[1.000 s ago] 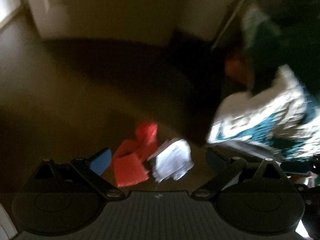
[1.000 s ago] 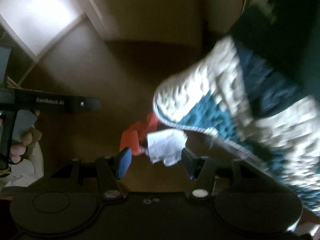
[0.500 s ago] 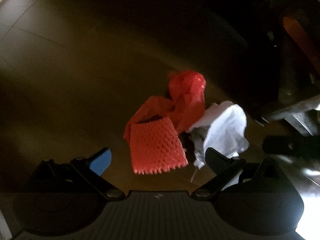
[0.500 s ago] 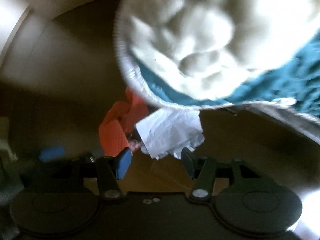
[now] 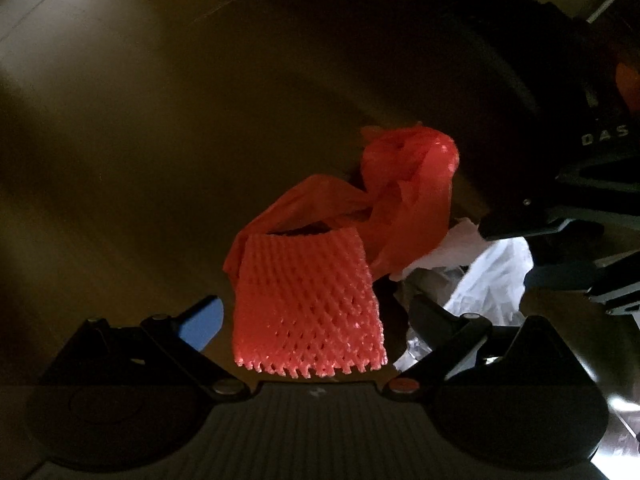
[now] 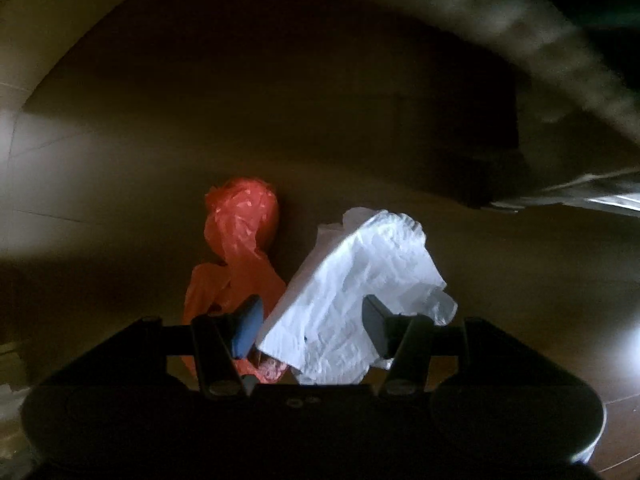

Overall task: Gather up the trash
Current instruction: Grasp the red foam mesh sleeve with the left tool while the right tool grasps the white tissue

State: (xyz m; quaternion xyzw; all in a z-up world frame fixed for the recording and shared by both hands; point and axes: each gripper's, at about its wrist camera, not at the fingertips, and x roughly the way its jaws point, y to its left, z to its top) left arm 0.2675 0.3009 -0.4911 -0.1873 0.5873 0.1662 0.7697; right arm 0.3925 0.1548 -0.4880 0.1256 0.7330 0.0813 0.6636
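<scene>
Down on the dim brown floor [image 5: 120,160], the left gripper [image 5: 316,320] hangs wide open with the red foam net [image 5: 306,300] lying low in the frame between its fingers, ungripped. Behind it sits a crumpled red plastic bag [image 5: 404,196]. Rightward, the right gripper [image 6: 310,330] gapes open around white crumpled paper [image 6: 360,276], not pinching it.

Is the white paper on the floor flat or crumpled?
Crumpled: the white paper is creased all over and humps up off the floor beside the red bag.

On the dark brown floor [image 5: 140,140] lie a red foam net [image 5: 308,304], a red plastic bag [image 5: 404,196] and crumpled white paper [image 6: 360,280].
</scene>
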